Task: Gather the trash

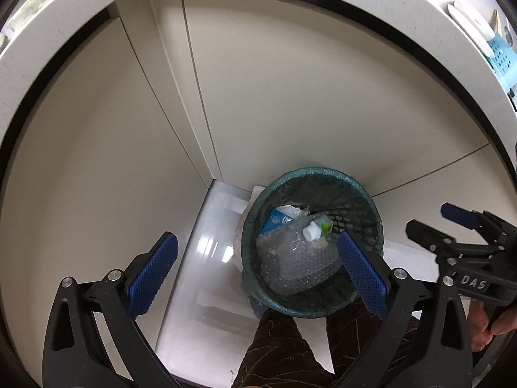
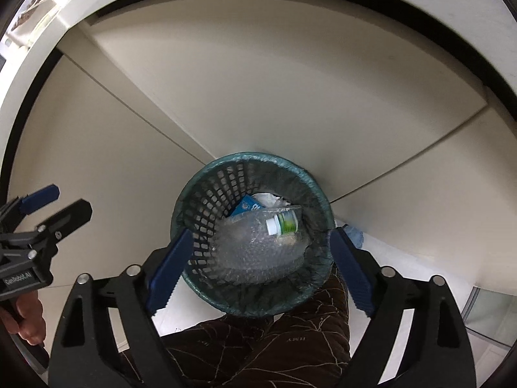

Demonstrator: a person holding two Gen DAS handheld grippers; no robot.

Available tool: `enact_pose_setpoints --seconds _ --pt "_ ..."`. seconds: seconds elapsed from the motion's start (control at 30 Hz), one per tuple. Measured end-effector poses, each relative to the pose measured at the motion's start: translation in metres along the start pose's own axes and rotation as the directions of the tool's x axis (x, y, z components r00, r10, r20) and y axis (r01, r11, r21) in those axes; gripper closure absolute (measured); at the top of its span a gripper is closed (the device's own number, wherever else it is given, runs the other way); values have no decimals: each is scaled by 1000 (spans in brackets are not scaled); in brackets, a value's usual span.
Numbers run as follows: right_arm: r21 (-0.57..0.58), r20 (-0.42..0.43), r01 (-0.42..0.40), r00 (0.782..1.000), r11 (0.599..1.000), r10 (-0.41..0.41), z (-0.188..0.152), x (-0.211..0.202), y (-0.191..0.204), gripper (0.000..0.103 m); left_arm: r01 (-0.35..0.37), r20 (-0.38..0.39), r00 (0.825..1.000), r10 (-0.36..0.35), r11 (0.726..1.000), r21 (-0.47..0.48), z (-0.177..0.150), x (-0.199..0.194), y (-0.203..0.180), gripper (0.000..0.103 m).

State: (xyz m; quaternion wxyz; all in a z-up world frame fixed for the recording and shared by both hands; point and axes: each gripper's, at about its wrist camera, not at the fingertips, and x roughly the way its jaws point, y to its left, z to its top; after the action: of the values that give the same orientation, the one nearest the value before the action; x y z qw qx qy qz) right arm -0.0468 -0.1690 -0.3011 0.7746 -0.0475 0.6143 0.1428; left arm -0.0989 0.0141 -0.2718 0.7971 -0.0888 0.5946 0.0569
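Two tongs over one wastebasket, both aimed steeply downward. Left tongs spread wide, blue pads well apart, nothing between them but open air above floor and basket; no grip on anything. Right tongs likewise spread wide, pads straddling the basket's rim from above without touching it, nothing held. Seen from the left wrist, right tongs off to the right side with a hand on the handle; seen from the right wrist, left tongs off to the left side, a hand on that handle too.

Wastebasket: round, dark mesh, lined with a green bag, standing on a pale glossy floor tight against cream cabinet panels below a white counter edge. Trash already inside: a crumpled sheet of bubble wrap filling most of the space, a small bottle with white cap and green label lying on top, a blue carton behind it, white crumpled paper at the back. Dark patterned trouser legs directly below the basket in both views. At the far right of the counter, a light blue perforated bin with flat items standing in it.
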Motion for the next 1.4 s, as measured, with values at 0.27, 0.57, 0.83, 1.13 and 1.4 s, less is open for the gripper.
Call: enact_pose_setpoints --seconds 0.27,0.57,0.83,1.13,1.4 --pt "3 59 51 997 999 -51 2 -30 -7 8 -1 -8 1000 1 1000 13 2 -4 -8 6" --pt "37 179 56 982 998 -62 25 -127 -6 8 -4 77 997 3 1000 14 23 -80 -23 6" --pt "77 251 75 964 994 -92 38 -211 0 8 10 157 988 -10 1000 5 48 -171 -33 6" --pt "98 268 95 956 991 -119 33 -284 7 8 -20 190 982 15 999 25 52 -232 -42 6" --pt "97 286 119 948 988 -142 18 -314 11 8 -2 191 982 -5 999 39 47 -259 -49 6"
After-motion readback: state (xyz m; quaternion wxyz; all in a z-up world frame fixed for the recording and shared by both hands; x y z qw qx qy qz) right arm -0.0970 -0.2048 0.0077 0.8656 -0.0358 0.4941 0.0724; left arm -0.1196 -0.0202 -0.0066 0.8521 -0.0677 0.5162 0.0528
